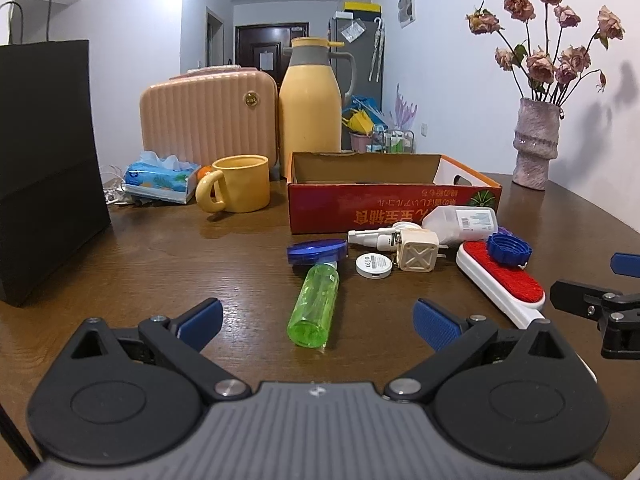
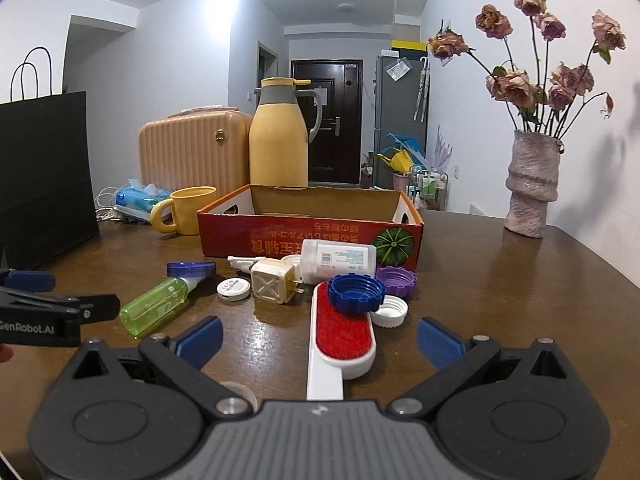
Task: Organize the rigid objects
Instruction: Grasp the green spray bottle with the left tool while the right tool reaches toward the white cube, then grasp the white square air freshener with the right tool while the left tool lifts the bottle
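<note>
I see a dark brown wooden table (image 1: 180,264) filling the lower frame. At centre lie a green plastic bottle (image 1: 314,304), a red cardboard box (image 1: 394,208) and a red-and-white lint brush (image 1: 502,280); at left a yellow ceramic mug (image 1: 240,182); at upper right a pink textured vase (image 1: 536,144).

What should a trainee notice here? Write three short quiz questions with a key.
1. True or false: the left gripper is shut on the green bottle.
2. What rests on the red lint brush?
A. blue cap
B. yellow mug
C. white puck
3. The red cardboard box stands ____ the clutter.

Key: 1 false, both grippers, right gripper too, are open; 2 A, the blue cap; 3 behind.
</note>
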The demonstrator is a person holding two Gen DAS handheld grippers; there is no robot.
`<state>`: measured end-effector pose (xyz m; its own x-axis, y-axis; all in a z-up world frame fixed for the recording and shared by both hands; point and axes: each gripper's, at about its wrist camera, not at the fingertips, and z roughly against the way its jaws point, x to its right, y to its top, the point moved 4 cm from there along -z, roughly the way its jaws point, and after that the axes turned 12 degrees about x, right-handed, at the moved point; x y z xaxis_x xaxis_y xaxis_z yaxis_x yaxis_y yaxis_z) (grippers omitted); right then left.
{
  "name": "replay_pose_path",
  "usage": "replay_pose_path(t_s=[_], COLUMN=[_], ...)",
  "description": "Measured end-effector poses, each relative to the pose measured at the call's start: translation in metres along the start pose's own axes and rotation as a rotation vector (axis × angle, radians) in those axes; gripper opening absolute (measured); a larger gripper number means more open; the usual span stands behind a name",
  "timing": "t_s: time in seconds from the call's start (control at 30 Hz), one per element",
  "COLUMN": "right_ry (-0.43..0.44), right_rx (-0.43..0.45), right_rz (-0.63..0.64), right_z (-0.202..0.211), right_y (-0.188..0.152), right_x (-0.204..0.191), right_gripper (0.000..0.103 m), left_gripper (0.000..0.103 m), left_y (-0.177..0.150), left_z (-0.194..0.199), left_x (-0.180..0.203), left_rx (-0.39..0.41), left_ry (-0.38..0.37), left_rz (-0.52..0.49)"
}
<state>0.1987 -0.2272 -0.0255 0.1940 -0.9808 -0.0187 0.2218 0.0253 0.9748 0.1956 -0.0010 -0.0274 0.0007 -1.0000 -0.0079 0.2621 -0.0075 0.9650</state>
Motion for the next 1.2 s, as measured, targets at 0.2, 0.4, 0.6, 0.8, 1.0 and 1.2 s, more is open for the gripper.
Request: replay_pose_path(t_s=[0.2, 0.4, 0.6, 0.8, 1.0, 1.2], right_ry=[0.012, 0.012, 0.005, 0.009, 0.016, 0.025], right_rx=[-0.019, -0.032, -0.053, -0.068, -0.085, -0.101], right_rz=[-0.003, 0.004, 0.005, 0.023, 0.048, 0.078], right_z=[-0.020, -0.037, -0.053, -0.064, -0.074, -0.084], right_y=[0.003, 0.006, 0.007, 0.007, 0.009, 0.012], right_x=[-0.001, -0.003, -0.006, -0.015, -0.025, -0.037], right_gripper=[0.103, 0.103, 0.103, 0.103, 0.103, 0.102], left_gripper=[0.103, 0.103, 0.081, 0.050, 0.031, 0.031], left_y=[0.002, 0.003, -0.001, -0.010, -0.016, -0.013], left_z=[-0.027, -0.059, -0.085, -0.111, -0.120, -0.112], left_x=[0.002, 0.002, 0.004, 0.001, -0.010, -0.023], left_rx=[-0.059, -0.126, -0.173, -0.241, -0.277, -0.246], left_ry=[0.008, 0.008, -0.004, -0.018, -0.072, -0.082], left_rz=[-0.030, -0.038, -0.046, -0.003, 0.083, 0.133])
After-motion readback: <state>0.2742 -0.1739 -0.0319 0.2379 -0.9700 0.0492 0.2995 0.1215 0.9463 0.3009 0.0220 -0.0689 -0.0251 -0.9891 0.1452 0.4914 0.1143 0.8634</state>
